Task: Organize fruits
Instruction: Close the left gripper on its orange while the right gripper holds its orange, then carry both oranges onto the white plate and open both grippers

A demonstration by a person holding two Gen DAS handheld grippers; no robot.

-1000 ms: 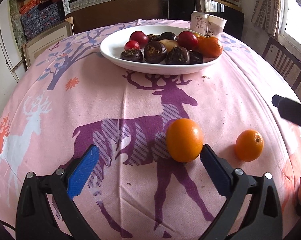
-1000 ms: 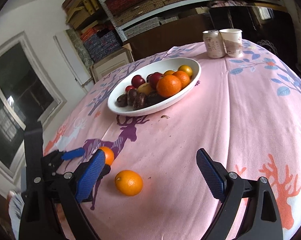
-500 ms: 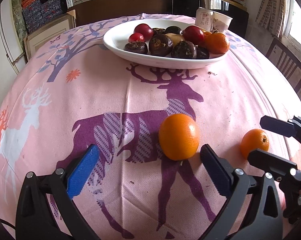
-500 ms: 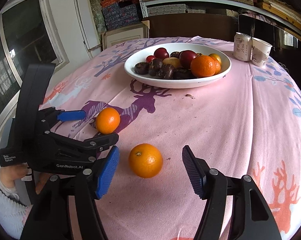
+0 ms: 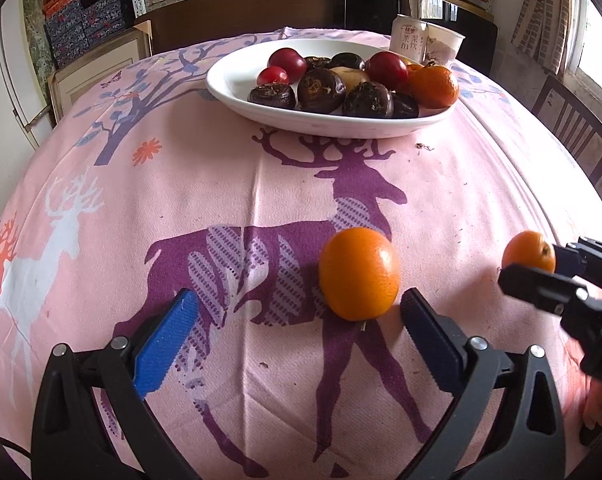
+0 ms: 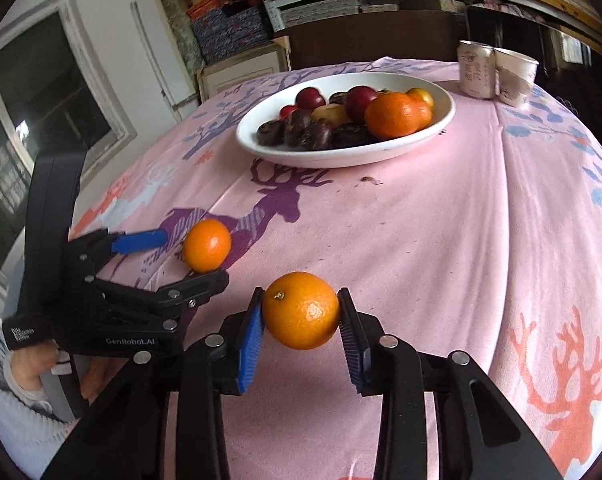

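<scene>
Right claw (image 6: 301, 312) just closed — now clenched on smaller orange (image 6: 301, 311), ready for bowl (image 6: 441, 128). Left claw (image 5: 297, 340) released, larger orange (image 5: 359, 273) loose on worktop (image 5: 461, 184).

Fruits at the back of the white bowl (image 5: 237, 92) sit half-hidden.

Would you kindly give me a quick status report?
Right gripper just closed on an orange. Left gripper open, second orange between jaws. Path to bowl clear.
</scene>
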